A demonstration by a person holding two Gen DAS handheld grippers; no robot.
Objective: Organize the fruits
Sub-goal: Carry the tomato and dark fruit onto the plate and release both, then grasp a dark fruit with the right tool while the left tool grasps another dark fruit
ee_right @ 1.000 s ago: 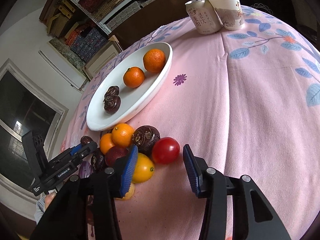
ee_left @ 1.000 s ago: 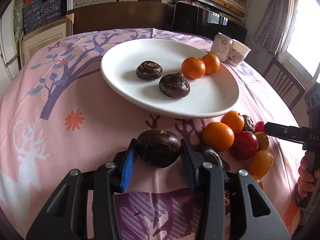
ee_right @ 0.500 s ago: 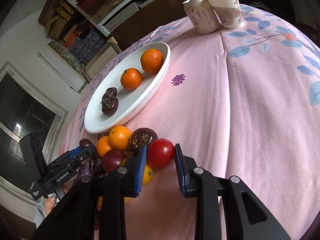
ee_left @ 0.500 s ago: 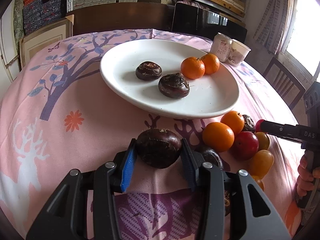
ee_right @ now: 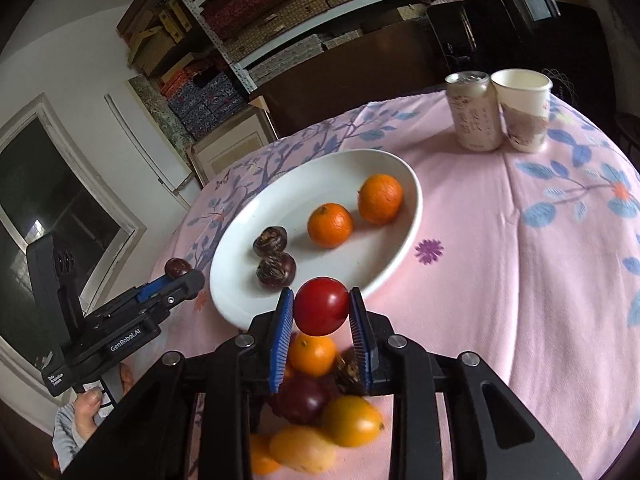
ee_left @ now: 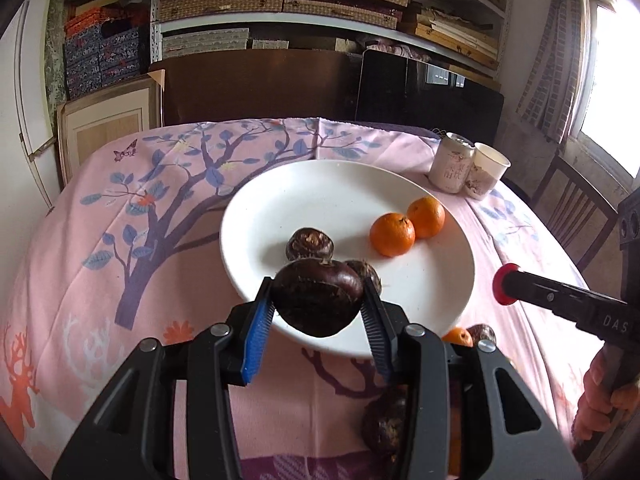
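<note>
My left gripper (ee_left: pixel 318 312) is shut on a dark brown water chestnut (ee_left: pixel 318 302) and holds it above the near rim of the white plate (ee_left: pixel 320 184). The plate holds two oranges (ee_left: pixel 392 234) and two more chestnuts (ee_left: pixel 309 243). My right gripper (ee_right: pixel 321 322) is shut on a red tomato (ee_right: pixel 321 306), lifted above the fruit pile (ee_right: pixel 316 396) by the plate's (ee_right: pixel 412 216) near edge. The left gripper (ee_right: pixel 176 280) also shows in the right wrist view, and the right gripper (ee_left: pixel 506 289) in the left wrist view.
A drink can (ee_right: pixel 474 112) and a paper cup (ee_right: pixel 524 110) stand at the table's far right. The pile on the pink cloth holds oranges, yellow tomatoes (ee_right: pixel 350 420) and dark fruit. A chair (ee_left: pixel 576 216) stands at the right; shelves and a cabinet stand behind.
Both grippers have risen off the cloth. The left carried its chestnut up over the plate's rim. The right closed on the red tomato and lifted it from the pile.
</note>
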